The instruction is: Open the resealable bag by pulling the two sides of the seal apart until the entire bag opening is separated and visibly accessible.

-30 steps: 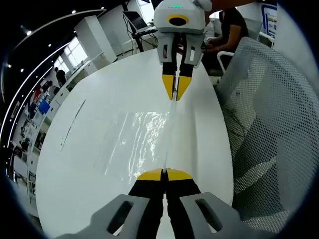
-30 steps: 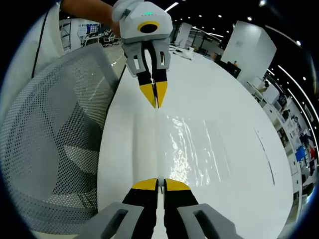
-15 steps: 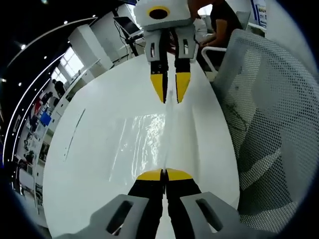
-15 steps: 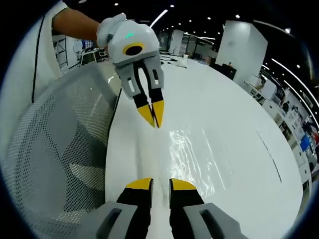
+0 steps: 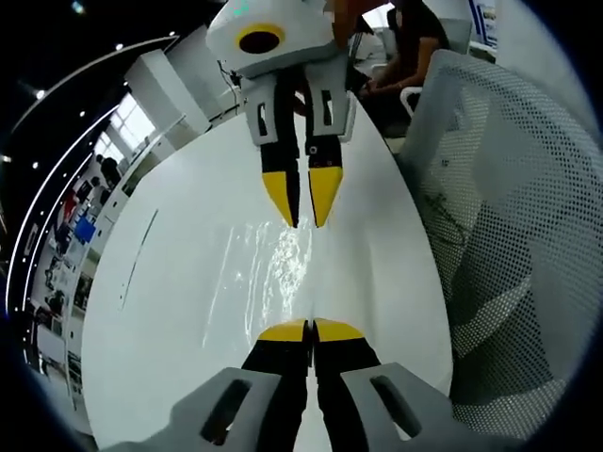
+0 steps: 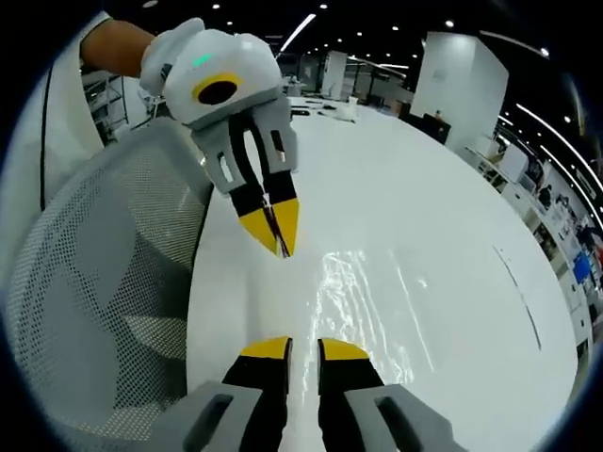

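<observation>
Left claw (image 5: 310,330) has its yellow tips pinched tight together on the edge of the clear resealable bag (image 5: 268,268), which lies flat, shiny and crinkly on the white counter (image 5: 170,282) near its chair-side edge. Right claw (image 6: 302,348) has its tips a little apart, holding nothing, hovering right over the bag. A white mesh chair (image 5: 499,235) sits beside the counter.
</observation>
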Demonstrator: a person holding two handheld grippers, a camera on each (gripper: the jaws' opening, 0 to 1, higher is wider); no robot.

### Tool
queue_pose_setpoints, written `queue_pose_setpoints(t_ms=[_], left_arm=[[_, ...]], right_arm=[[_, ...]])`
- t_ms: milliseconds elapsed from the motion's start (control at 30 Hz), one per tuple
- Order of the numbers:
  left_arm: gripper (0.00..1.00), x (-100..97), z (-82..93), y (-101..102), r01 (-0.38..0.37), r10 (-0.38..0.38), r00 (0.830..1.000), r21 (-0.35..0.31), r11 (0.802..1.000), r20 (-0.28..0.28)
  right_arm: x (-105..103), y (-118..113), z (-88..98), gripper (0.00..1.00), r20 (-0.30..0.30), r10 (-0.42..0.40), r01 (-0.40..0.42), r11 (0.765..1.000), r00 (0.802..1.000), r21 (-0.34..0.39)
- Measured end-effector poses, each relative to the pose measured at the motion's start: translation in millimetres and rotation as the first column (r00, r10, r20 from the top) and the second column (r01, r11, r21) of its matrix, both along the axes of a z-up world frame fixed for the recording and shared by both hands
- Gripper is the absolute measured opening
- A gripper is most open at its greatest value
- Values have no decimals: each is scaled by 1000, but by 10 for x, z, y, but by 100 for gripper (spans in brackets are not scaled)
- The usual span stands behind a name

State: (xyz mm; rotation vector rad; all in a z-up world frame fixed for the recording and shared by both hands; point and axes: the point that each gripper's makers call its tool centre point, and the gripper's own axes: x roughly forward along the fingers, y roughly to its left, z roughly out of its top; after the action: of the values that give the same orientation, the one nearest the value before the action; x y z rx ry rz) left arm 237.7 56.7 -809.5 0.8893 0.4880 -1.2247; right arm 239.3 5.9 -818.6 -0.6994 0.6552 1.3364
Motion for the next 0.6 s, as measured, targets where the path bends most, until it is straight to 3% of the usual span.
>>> queue_pose_setpoints(t_ms=[300, 600], left_arm=[[0, 11, 40, -23, -18, 17, 1000, -44, 999, -10], [12, 34, 95, -29, -10, 11, 1000, -68, 998, 5]], right_arm=[[-3, 32, -154, 0, -79, -56, 55, 998, 995, -21], [-18, 52, -171, 0, -124, -117, 110, 992, 985, -57]])
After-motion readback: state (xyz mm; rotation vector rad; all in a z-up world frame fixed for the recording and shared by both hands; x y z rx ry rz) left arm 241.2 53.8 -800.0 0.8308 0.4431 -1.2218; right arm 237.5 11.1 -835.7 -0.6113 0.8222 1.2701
